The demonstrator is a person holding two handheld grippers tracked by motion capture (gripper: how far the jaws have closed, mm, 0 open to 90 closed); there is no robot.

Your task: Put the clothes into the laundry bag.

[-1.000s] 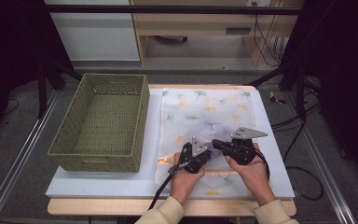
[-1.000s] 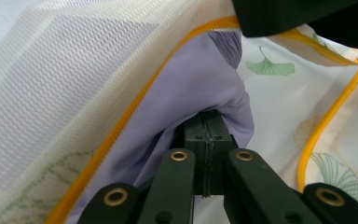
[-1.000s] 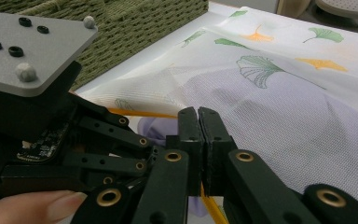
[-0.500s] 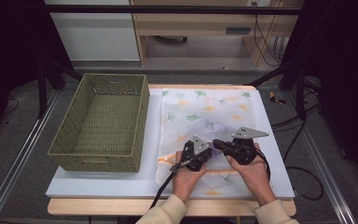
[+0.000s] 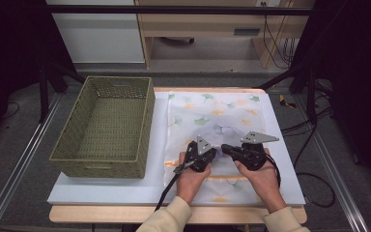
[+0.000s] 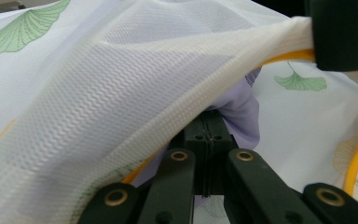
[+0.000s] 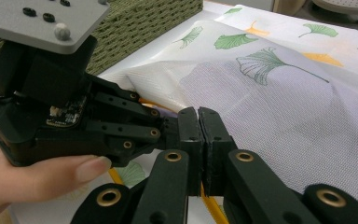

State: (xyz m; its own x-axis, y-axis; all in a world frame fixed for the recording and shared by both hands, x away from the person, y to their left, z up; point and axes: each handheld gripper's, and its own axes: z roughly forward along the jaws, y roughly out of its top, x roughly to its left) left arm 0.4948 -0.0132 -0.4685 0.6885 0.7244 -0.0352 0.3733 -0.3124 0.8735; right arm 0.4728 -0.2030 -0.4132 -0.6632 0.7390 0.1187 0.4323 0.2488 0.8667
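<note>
The left gripper (image 5: 211, 153) is clamped on the white mesh laundry bag with ginkgo leaves and orange trim (image 5: 217, 116), pinching a lifted fold. The right gripper (image 5: 226, 149), tip to tip with it, is clamped on the same fold. The bag lies spread on the white counter (image 5: 125, 186). Farther left stands a green woven rectangular basket (image 5: 108, 126).

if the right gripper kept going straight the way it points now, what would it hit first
Most likely the left gripper: the right gripper points at it with the tips nearly meeting, both shut on the mesh cloth. Depth between the tips is unclear.
</note>
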